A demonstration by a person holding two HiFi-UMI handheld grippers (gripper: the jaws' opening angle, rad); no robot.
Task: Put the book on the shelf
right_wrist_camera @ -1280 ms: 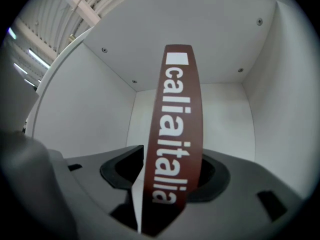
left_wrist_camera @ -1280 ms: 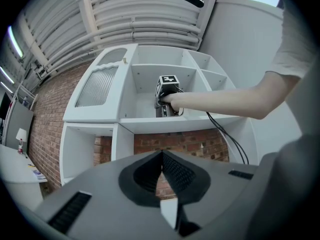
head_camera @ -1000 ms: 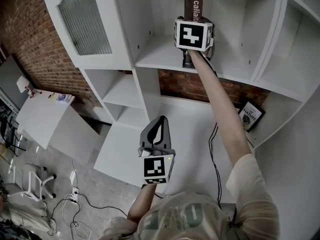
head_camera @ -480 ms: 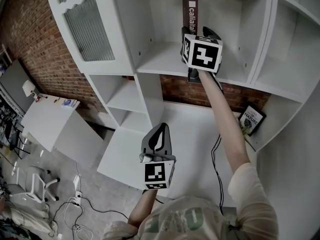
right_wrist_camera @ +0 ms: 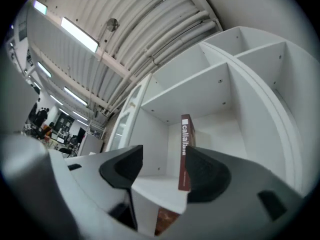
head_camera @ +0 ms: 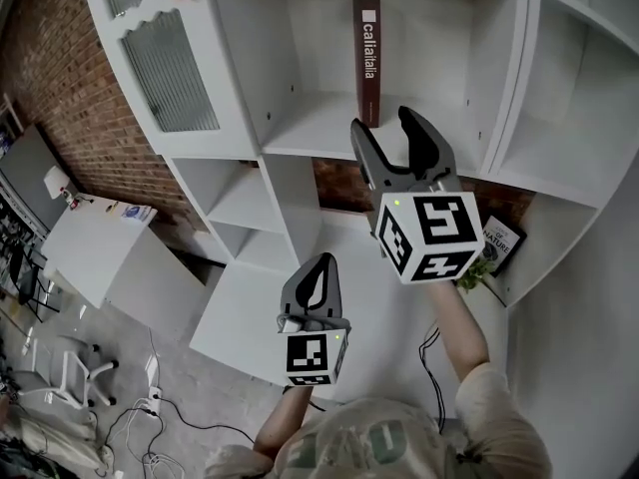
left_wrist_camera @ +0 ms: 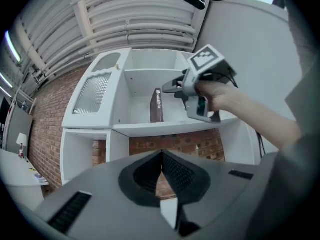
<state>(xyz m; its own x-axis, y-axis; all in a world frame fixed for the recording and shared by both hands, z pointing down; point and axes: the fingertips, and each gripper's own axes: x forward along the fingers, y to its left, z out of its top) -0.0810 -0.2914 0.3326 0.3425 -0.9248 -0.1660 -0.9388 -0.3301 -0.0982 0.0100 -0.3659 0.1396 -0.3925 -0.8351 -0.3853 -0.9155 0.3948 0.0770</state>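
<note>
A dark red book (head_camera: 367, 58) stands upright on the white shelf board (head_camera: 319, 128), spine facing out; it also shows in the left gripper view (left_wrist_camera: 156, 105) and the right gripper view (right_wrist_camera: 185, 151). My right gripper (head_camera: 392, 141) hangs open in front of and below the book, apart from it, nothing between its jaws (right_wrist_camera: 165, 171). My left gripper (head_camera: 313, 280) is lower, near my body, with its jaws shut together and empty (left_wrist_camera: 162, 171).
The white shelving unit (head_camera: 280, 178) has several open compartments and a glass-fronted door (head_camera: 170, 63) at the left. Another book (head_camera: 500, 236) lies in a lower right compartment. A white table (head_camera: 85, 238) and brick wall (head_camera: 60, 78) are at the left; cables (head_camera: 150, 437) lie on the floor.
My right gripper has let go of the book, opened, and pulled back down toward me. The book stays standing on the shelf. The left gripper has hardly moved.
</note>
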